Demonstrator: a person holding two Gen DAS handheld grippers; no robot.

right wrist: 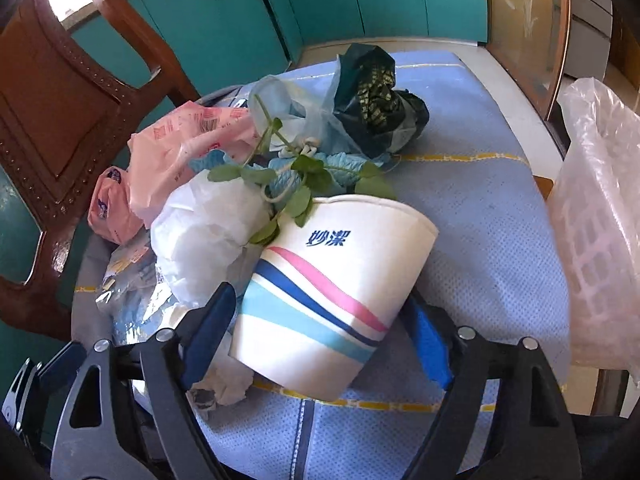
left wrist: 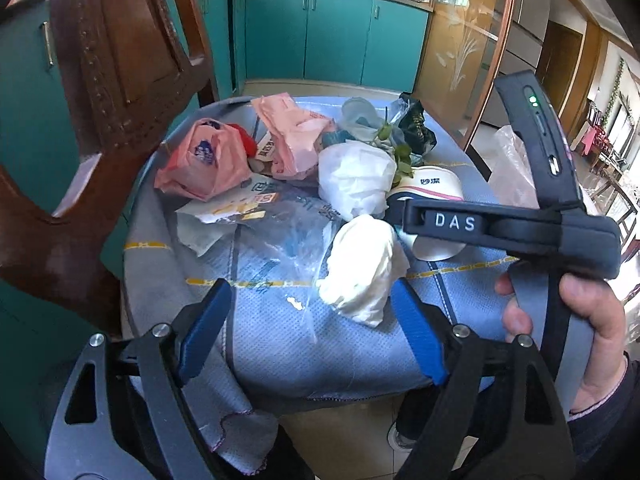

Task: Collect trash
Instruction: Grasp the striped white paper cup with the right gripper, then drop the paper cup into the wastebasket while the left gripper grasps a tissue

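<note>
Trash lies heaped on a blue-clothed table (left wrist: 280, 344): pink bags (left wrist: 200, 160), white plastic (left wrist: 352, 180), a dark foil wrapper (right wrist: 376, 92), green sprigs (right wrist: 304, 176). My left gripper (left wrist: 310, 320) is open and low over the cloth. A crumpled white tissue (left wrist: 360, 272) lies just beyond its fingers, nearer the right one, untouched. A hand holds my right gripper (left wrist: 416, 220) over a tipped white paper cup (right wrist: 332, 280) with pink and blue stripes. In the right wrist view the right gripper (right wrist: 318, 320) stands open, a finger on each side of the cup, with a thin dark gap on the right.
A carved wooden chair back (left wrist: 100, 80) rises close on the left of the table. A bin lined with clear plastic (right wrist: 600, 220) stands off the table's right edge. A clear plastic sheet (left wrist: 280, 248) lies flat mid-table. Teal cabinets (left wrist: 320, 40) line the far wall.
</note>
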